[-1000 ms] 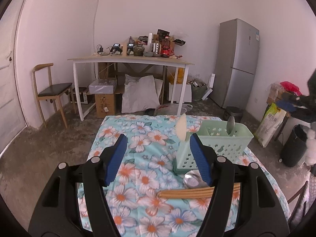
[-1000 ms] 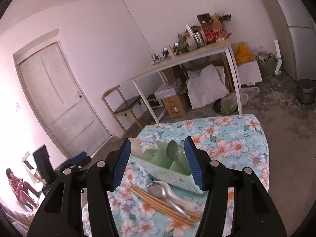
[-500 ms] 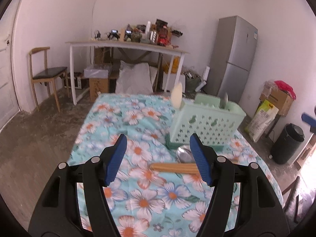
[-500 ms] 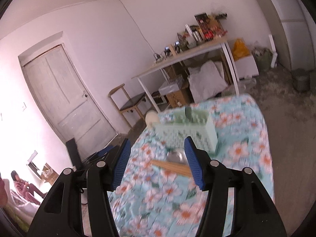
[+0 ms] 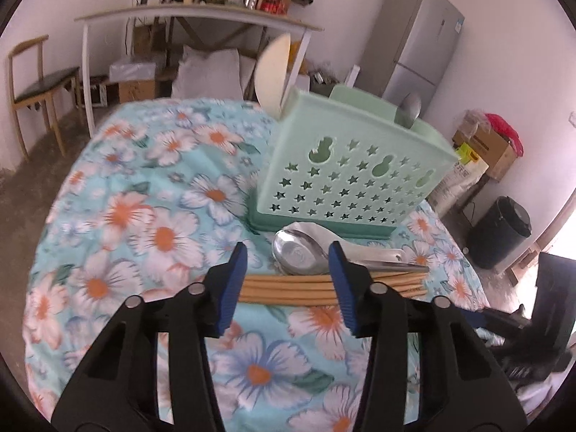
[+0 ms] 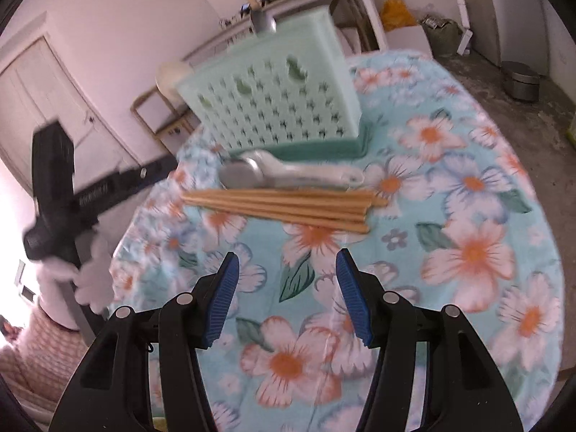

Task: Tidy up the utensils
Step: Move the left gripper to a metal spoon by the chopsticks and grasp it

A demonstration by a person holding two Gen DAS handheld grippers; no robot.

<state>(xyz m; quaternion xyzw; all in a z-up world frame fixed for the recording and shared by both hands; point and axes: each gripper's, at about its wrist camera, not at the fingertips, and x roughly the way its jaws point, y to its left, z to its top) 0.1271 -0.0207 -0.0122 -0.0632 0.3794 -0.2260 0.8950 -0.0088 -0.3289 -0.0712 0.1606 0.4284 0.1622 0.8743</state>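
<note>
A bundle of wooden chopsticks (image 5: 288, 288) lies crosswise on the flowered tablecloth, with two metal spoons (image 5: 298, 252) just behind it. Behind those stands a mint-green caddy (image 5: 352, 172) holding a white paddle (image 5: 271, 72) and a metal spoon (image 5: 410, 108). My left gripper (image 5: 289, 280) hangs low over the chopsticks, its jaws closing; the bundle runs across under both pads, which do not press on it. My right gripper (image 6: 288, 288) stands open above bare cloth, a short way before the chopsticks (image 6: 280, 208), spoons (image 6: 288, 174) and caddy (image 6: 273, 108).
The round table's edge (image 6: 540, 216) drops off to a concrete floor. A blurred black gripper body (image 6: 54, 187) in a gloved hand sits at the table's left side. A fridge (image 5: 414, 43), a black bin (image 5: 500, 230), a chair (image 5: 32, 82) and a cluttered white table (image 5: 198, 10) stand beyond.
Both grippers have dropped towards the table and tipped downward. The chopsticks, spoons and caddy now loom much closer. The left jaws stand narrower than before; the right jaws are unchanged.
</note>
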